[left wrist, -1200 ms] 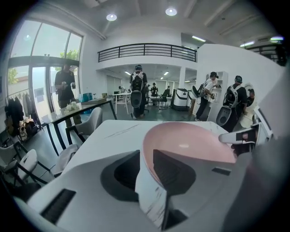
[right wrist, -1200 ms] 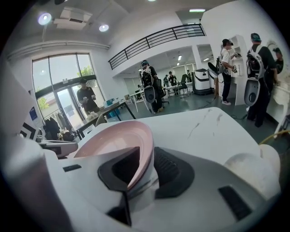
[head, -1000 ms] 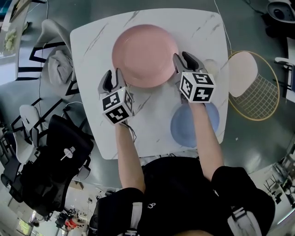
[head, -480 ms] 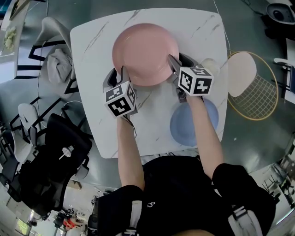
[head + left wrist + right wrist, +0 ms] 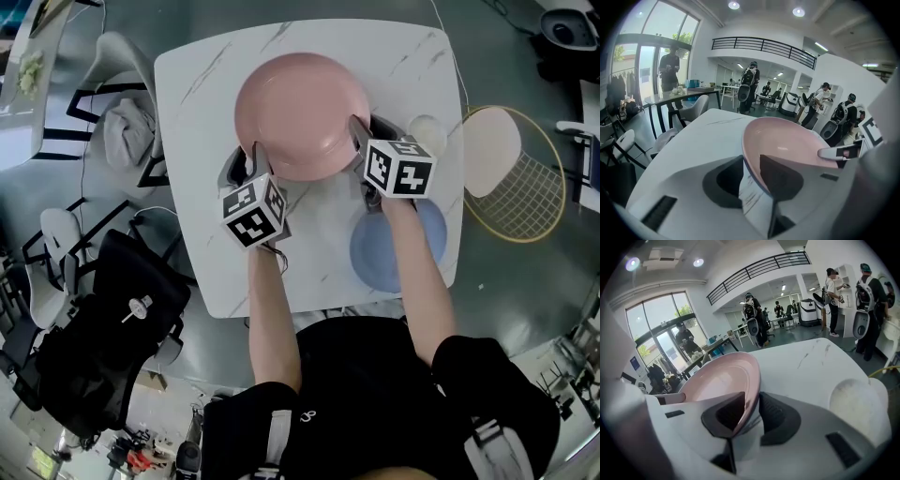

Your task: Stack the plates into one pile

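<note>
Head view, left to right.

- Left edge: grey chair (image 5: 122,131) with cloth heaped on it; black bag (image 5: 112,319) on the floor below it.
- White marble table (image 5: 202,103) fills the upper middle of the frame.
- Left gripper (image 5: 246,157) is at the lower-left rim of the pink plate (image 5: 298,112). In the left gripper view its jaws have just been closing. The rim (image 5: 745,159) stands between them, one pad over the inside face and one against the outside edge: pinched.
- Pink plate: upper centre of the table, the largest one. In both gripper views its near edge sits above the tabletop, with table showing beneath it.
- Right gripper (image 5: 370,136) is at the lower-right rim of the same plate. In the right gripper view its jaws have also just been closing, and the rim (image 5: 750,394) is nipped between the two dark pads.
- Blue plate (image 5: 370,253): lower right of the table, flat, partly under the right forearm, apart from the pink plate.
- Small pale round dish (image 5: 427,131): just right of the right gripper, near the table's right edge; also seen at (image 5: 855,401).
- Right of the table: round wire-frame chair (image 5: 525,178).
</note>
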Available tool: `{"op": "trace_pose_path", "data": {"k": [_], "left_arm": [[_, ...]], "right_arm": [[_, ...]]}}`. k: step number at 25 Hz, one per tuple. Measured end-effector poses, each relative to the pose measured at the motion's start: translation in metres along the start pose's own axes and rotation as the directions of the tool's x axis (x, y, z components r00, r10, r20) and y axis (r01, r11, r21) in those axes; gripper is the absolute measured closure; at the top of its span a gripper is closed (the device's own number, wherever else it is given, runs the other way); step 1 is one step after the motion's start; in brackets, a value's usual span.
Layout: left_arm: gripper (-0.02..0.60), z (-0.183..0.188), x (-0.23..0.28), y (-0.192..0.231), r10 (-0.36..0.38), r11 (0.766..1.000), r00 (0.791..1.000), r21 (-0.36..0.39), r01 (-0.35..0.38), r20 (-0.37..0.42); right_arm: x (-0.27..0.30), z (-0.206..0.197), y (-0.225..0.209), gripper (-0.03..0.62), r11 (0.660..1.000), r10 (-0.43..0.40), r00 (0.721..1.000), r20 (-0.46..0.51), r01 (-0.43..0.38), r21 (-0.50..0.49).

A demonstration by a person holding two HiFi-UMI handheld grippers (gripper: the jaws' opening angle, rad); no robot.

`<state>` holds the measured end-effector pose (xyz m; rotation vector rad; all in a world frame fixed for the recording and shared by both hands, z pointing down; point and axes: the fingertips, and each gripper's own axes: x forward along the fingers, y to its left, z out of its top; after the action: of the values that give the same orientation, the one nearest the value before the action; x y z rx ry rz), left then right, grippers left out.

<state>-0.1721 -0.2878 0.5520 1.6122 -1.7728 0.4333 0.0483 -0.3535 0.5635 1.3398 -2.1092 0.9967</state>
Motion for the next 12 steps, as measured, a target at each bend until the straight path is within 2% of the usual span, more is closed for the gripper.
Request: {"op": "trace_pose_path", "data": {"k": [5,12], "left_arm": [[0.468,0.003,-0.025,0.002,0.015,1.0,0.999,-0.006,-0.014,0.039],[0.469,-0.002,-0.058,-0.003,-0.026,1.0,0.998,0.01,0.026,0.059]], "right_arm": [[-0.021,0.0,0.011,0.499,1.0,-0.011,0.999,0.03,0.011,-0.003],[-0.06,-0.015,0.019,0.503,0.998,-0.043,0.997,0.07,0.04,0.043]]}}
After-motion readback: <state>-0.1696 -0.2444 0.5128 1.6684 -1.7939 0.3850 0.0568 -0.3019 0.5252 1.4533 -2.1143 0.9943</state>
